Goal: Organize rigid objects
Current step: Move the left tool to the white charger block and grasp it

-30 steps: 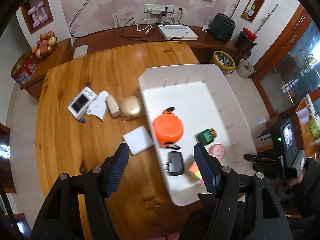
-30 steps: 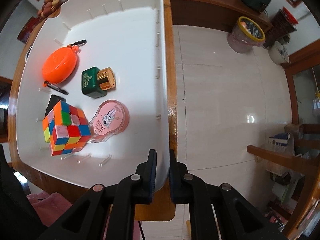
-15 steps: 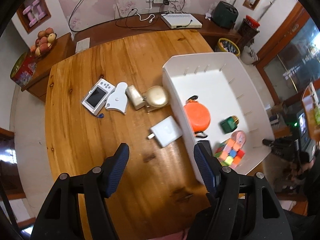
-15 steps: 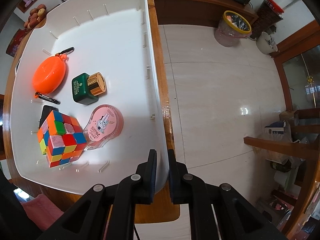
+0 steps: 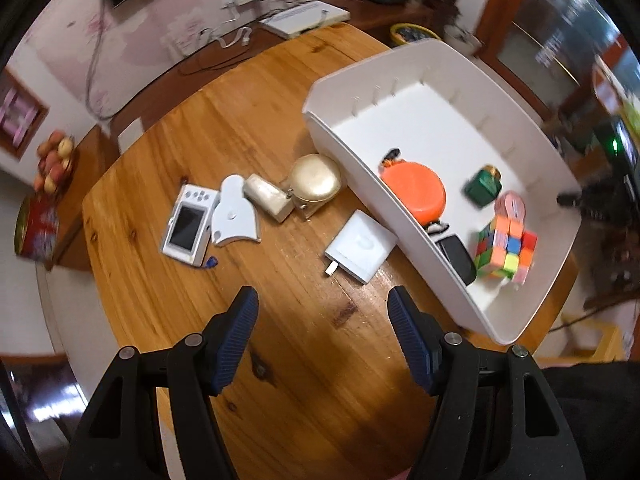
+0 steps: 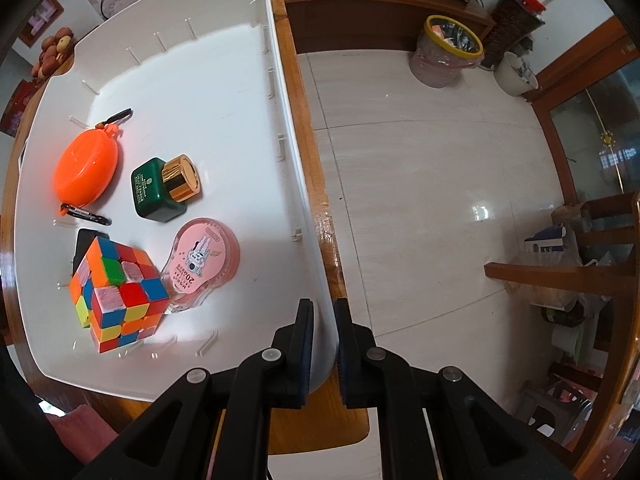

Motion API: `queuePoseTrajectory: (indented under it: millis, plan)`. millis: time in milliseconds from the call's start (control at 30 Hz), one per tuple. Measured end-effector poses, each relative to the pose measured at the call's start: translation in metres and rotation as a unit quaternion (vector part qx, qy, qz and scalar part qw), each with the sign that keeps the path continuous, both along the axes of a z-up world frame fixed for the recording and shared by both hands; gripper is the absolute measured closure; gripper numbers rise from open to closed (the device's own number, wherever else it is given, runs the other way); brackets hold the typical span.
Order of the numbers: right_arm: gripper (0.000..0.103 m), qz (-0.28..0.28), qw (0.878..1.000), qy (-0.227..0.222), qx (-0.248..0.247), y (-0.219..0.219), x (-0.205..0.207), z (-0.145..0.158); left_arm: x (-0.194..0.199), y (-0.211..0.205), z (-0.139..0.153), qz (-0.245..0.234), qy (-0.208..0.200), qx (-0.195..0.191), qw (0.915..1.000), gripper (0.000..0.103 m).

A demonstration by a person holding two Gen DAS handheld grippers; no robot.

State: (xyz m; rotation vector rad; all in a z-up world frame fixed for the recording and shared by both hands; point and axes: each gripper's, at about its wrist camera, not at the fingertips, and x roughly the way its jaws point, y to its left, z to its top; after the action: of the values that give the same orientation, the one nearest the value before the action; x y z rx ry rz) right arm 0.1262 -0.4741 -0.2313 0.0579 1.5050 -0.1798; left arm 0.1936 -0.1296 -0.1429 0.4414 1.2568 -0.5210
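My right gripper [image 6: 321,312] is clamped on the near right-hand rim of a white plastic bin [image 6: 224,92], one finger inside the wall and one outside. The bin sits at the right edge of a round wooden table [image 5: 248,128], with pale tiled floor beyond it.

Inside the bin, from far to near in the right wrist view: an orange round case [image 6: 86,172] with a black clip at each end; just right of it a green bottle with a gold cap [image 6: 164,190], lying on its side; nearer, a pink round tape dispenser [image 6: 204,258] printed with a cartoon figure; and touching its left side a scrambled colour cube [image 6: 116,292]. A flat black object [image 6: 86,242] is mostly hidden behind the cube (I cannot tell what it is).

My left gripper [image 5: 322,320] hangs above the table with its blue-padded fingers spread wide and nothing between them. Ahead of it on the bare wood lies a white square charger [image 5: 360,246], prongs pointing toward me, its far corner against the bin's outer wall. Farther left is a cluster: a gold domed object [image 5: 316,178] beside the bin, a cream block [image 5: 266,198] touching it, a white fan-shaped piece [image 5: 234,212], and a small white device with a screen [image 5: 188,226].
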Motion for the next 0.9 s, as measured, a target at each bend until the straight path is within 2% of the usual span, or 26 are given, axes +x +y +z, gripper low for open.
queuePoseTrajectory:
  millis: [267,600,767,833,900]
  plan:
    - [0.093,-0.011,1.0,-0.001,-0.005,0.001,0.0,-0.001,0.001,-0.013,-0.026,-0.102,0.01,-0.004,0.9947,0.032]
    - [0.093,-0.032,0.999,0.004,-0.009,-0.001,0.0,-0.003,-0.006,-0.035,-0.06,-0.224,0.012,0.001,0.9745,0.032]
    - [0.093,-0.042,0.999,0.006,-0.007,-0.002,0.0,-0.002,-0.001,-0.041,-0.077,-0.246,0.016,0.005,0.9692,0.032]
    - [0.093,-0.045,0.999,0.008,-0.008,-0.002,0.001,-0.002,0.003,-0.042,-0.083,-0.248,0.02,0.006,0.9686,0.025]
    - [0.093,-0.047,0.999,0.011,-0.009,-0.002,0.001,-0.002,0.007,-0.042,-0.088,-0.245,0.028,-0.001,0.9691,0.025]
